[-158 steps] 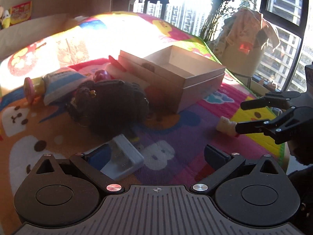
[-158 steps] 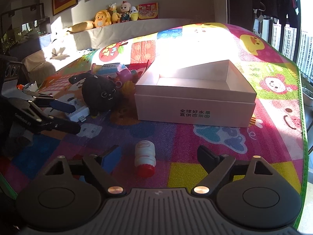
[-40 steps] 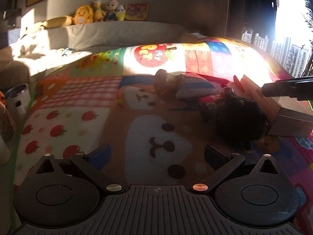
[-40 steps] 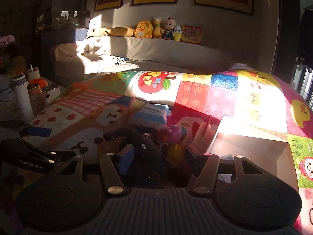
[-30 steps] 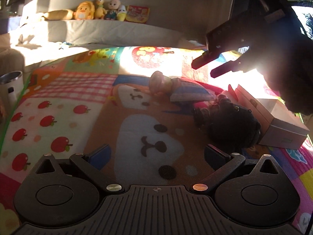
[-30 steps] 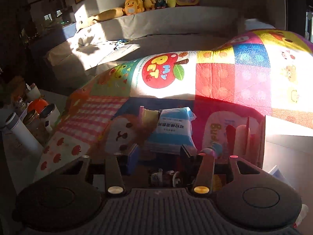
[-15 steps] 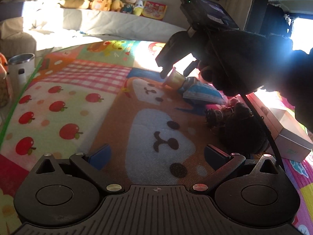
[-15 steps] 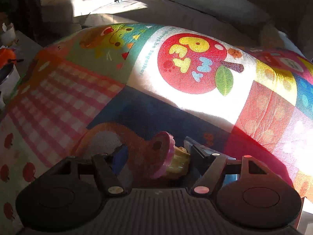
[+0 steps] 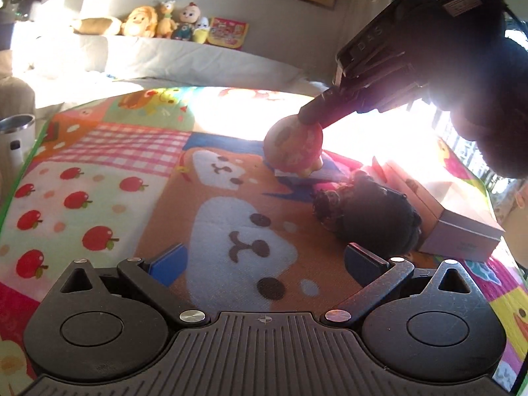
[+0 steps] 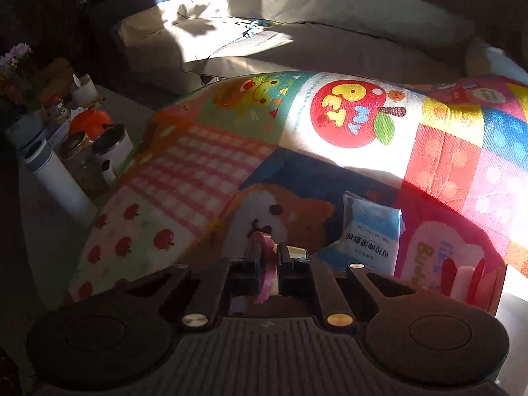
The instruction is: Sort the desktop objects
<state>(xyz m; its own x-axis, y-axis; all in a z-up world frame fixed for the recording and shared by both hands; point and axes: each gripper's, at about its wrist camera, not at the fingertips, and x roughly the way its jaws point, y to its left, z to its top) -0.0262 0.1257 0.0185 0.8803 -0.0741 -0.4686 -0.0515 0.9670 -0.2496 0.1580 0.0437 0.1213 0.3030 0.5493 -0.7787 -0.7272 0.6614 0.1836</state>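
1. At the far left of the left wrist view, a metal cup is seen standing beside the edge of a colourful play mat printed with apples, checks and bear faces.
2. Low in that view, the left gripper is seen hovering over the mat with its blue-padded jaws spread wide and nothing between them.
3. Above the centre, a small round pink-capped toy is seen lifted off the mat, clamped at its top by the right gripper, which reaches in from the upper right.
4. In the right wrist view, the thin pink rim of the toy is seen pinched between the nearly closed jaws of the right gripper.
5. Just beyond the toy, a blue tissue pack is seen lying flat on the mat.
6. To the right, a dark plush toy is seen lying on the mat, just beside an open white box.
7. On the back of the sofa behind, a row of small plush figures is seen.
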